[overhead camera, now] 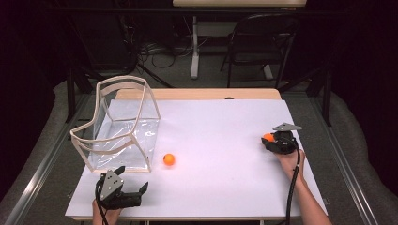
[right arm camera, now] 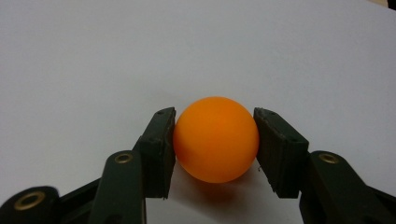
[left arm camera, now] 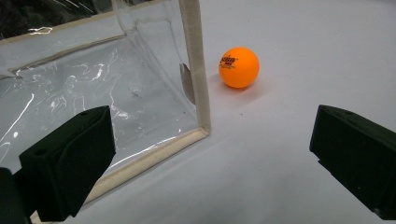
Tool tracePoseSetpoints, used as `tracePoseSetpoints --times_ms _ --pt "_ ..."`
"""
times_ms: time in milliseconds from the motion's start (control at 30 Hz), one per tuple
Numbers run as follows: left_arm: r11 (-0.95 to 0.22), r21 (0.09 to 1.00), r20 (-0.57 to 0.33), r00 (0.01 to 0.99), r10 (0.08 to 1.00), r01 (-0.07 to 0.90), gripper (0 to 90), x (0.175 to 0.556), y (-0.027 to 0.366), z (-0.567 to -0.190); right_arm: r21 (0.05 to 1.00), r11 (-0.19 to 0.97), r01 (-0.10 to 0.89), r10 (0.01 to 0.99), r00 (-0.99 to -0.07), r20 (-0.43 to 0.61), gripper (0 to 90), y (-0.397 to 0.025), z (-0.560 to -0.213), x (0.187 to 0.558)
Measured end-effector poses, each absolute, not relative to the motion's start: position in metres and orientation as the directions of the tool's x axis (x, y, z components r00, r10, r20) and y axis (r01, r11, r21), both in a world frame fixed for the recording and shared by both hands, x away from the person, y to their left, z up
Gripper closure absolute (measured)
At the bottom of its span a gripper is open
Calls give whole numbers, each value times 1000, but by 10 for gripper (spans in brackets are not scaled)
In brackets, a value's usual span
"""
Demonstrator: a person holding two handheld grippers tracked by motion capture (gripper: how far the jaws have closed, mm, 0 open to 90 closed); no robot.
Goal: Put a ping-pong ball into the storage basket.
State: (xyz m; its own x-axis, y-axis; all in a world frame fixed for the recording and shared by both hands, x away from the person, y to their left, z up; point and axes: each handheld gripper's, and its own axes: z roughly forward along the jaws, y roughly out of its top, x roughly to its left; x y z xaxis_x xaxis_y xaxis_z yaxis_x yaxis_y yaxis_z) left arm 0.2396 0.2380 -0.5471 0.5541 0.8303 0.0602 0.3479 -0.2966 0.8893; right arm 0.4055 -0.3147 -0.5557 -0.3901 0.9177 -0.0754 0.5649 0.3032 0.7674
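Right gripper (overhead camera: 271,139): near the right edge of the surface (overhead camera: 220,131), jaws closed on an orange table-tennis ball (right arm camera: 215,139), one pad on each side at its widest line.
Held ball: sits between the pads, low over or on the white sheet; whether it touches the sheet I cannot tell.
Left gripper (overhead camera: 133,180): near the front-left corner, jaws spread wide with nothing between them, aimed past the corner of the clear bag (left arm camera: 93,88).
Second ball (overhead camera: 169,159): loose on the surface, just beside the bag's front right corner, apart from its fabric trim; it carries a small printed mark.
Handling: the balls are likely very light, hollow and smooth; they roll at a touch and may squirt out of a skewed pinch. Take hold across the middle with gentle pressure.
Container: clear plastic bag with beige edging, standing open-topped toward the left edge.
Contents: nothing seen inside it.
Risk: the thin walls look floppy and may sag when nudged.
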Motion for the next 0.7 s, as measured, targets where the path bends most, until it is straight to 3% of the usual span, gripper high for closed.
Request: tracePoseSetpoints --times_ms 700 --pt "-299 889 62 557 828 347 1 239 239 -547 768 342 541 878 -475 -56 505 -298 -535 406"
